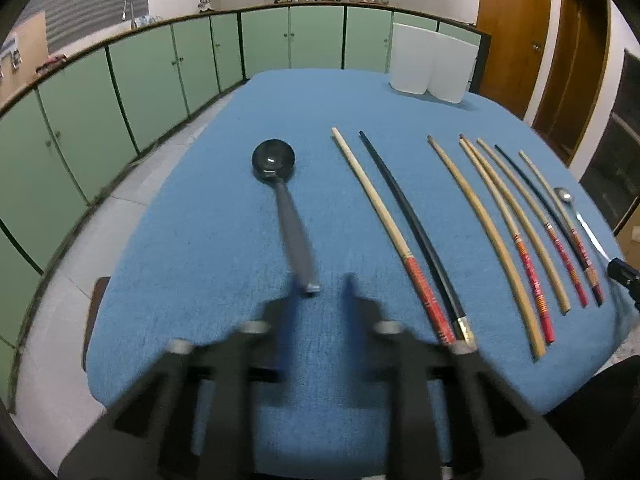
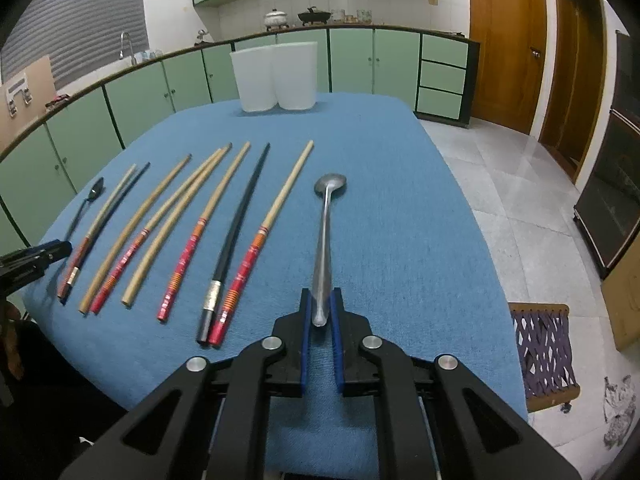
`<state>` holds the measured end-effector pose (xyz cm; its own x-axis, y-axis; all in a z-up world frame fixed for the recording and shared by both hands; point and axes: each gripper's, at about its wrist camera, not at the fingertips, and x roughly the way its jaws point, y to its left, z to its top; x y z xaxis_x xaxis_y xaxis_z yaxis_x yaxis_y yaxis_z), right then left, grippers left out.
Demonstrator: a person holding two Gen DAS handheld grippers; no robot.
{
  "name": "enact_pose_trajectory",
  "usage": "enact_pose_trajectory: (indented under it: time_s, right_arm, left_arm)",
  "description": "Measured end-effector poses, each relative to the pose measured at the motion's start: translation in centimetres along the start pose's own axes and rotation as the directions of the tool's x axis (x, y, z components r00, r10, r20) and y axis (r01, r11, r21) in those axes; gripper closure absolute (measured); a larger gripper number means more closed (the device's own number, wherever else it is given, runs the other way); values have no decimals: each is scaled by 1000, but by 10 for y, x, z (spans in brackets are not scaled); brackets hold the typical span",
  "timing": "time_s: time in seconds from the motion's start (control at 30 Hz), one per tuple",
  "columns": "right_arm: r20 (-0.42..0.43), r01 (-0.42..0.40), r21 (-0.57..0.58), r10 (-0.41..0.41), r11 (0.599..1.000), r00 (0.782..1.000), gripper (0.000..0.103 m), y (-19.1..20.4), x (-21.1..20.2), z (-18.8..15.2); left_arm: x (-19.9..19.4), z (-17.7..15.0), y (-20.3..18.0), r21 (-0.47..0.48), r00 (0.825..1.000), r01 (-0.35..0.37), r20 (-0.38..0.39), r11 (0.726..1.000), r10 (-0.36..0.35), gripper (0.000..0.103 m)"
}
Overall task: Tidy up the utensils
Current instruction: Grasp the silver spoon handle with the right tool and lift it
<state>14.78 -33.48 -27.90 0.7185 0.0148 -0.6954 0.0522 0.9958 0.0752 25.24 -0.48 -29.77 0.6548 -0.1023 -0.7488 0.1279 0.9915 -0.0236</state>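
Observation:
A dark spoon (image 1: 280,184) lies on the blue cloth, its handle end just ahead of my left gripper (image 1: 320,292), which is open and blurred. Several chopsticks (image 1: 472,224), bamboo, black and red-handled, lie in a row to its right. My right gripper (image 2: 321,300) is shut on the handle of a long silver spoon (image 2: 326,224), whose bowl points away over the cloth. The chopsticks (image 2: 192,232) lie left of it, with the dark spoon (image 2: 90,200) at the far left. My right gripper's tip shows at the right edge of the left wrist view (image 1: 622,272).
Two white containers (image 2: 276,76) stand at the table's far edge, also in the left wrist view (image 1: 432,62). Green cabinets run behind. A woven stool (image 2: 544,352) stands on the tiled floor right of the table (image 2: 400,160).

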Motion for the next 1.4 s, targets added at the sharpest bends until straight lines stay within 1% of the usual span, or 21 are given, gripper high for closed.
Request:
enact_pose_trajectory:
  time_s: [0.13,0.23,0.4,0.63,0.8,0.97,1.1,1.3,1.37,1.4]
  right_arm:
    - [30,-4,-5,4,1000,1000,94,3,-13,9]
    - [53,-5,-3,5,1000,999,94,3,-22,17]
    - [76,-11,0,11,1000,997,94,4,-32,32]
    - [115,-9,-52,15,999,993,94,12,-46,60]
    - [101,-19,-88,28,996,994,94,15,-41,81]
    - [81,-26,-117,35,993,996,94,16,-34,104]
    - [71,-34,-128,44,991,996,94,15,-30,119]
    - [76,-44,-163,57,986,996,94,22,-34,136]
    - [76,-55,-169,68,984,995,100,22,-36,142]
    - [73,-64,-167,77,984,994,100,22,-36,145]
  left_arm:
    - [-4,0,4,-23,1000,18,-7,1000,-18,96]
    - [-13,3,5,-24,1000,18,16,1000,-18,96]
    - [-33,22,3,-17,998,29,60,999,-28,96]
    - [-54,52,2,11,991,42,129,999,-43,96]
    - [-61,73,3,32,985,54,159,998,-59,97]
    - [-65,95,10,33,979,88,180,996,-92,97]
    - [-68,112,14,46,974,91,205,995,-98,97]
    - [-71,126,16,52,970,121,207,991,-129,97]
    - [-70,129,15,50,968,141,201,989,-148,97]
    - [-69,132,14,47,967,161,192,986,-167,97]
